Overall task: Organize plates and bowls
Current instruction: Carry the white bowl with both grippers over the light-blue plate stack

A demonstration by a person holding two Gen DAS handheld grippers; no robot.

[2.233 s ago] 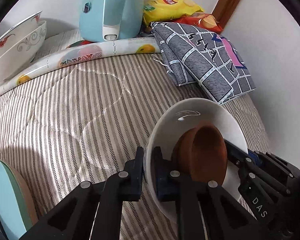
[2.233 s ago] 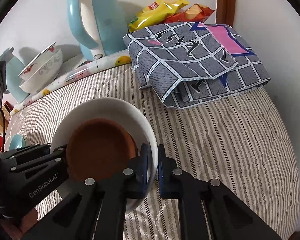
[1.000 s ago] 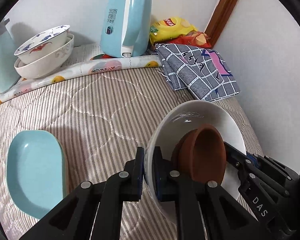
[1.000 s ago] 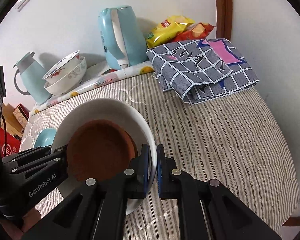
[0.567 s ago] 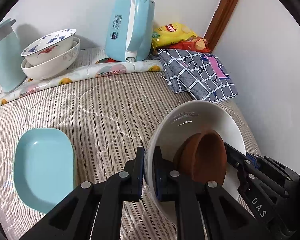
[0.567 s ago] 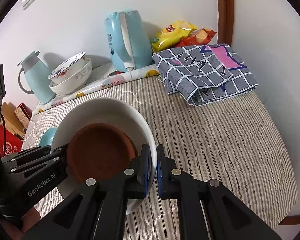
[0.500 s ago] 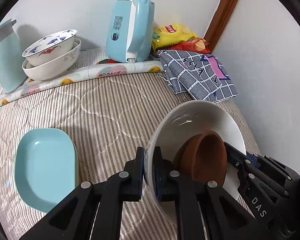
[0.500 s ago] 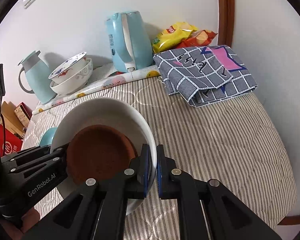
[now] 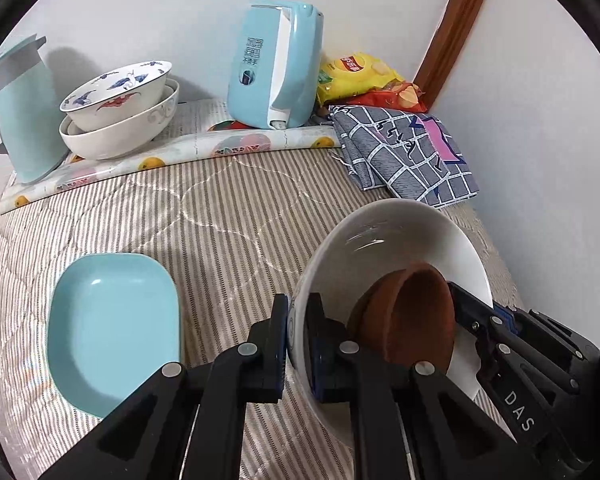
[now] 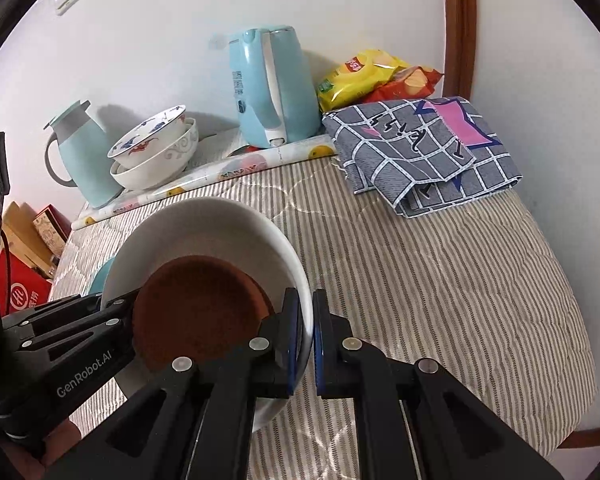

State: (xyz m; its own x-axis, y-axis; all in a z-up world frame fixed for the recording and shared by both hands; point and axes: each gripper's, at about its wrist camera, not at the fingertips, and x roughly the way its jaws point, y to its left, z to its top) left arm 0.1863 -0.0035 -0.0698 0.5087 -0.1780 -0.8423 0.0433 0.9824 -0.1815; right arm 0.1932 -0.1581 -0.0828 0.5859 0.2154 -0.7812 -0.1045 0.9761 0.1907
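Note:
A large white bowl (image 9: 396, 240) (image 10: 204, 228) hangs above the striped quilt with a small brown bowl (image 9: 412, 320) (image 10: 198, 312) lying inside it. My left gripper (image 9: 298, 328) is shut on the white bowl's left rim, my right gripper (image 10: 306, 332) is shut on its opposite rim. A light blue rectangular dish (image 9: 112, 336) rests on the quilt to the left. Two stacked patterned bowls (image 9: 120, 120) (image 10: 156, 152) stand at the back, the upper one tilted.
A blue kettle (image 9: 276, 68) and a blue jug (image 9: 20, 108) stand by the wall on a fruit-print mat (image 9: 172, 156). A folded checked cloth (image 9: 404, 152) and snack bags (image 9: 356, 76) fill the back right corner. Boxes (image 10: 20, 264) lie off the left edge.
Both grippers have drawn back and a little up with the white bowl between them. More of the quilt, the blue dish and the jug have come into view.

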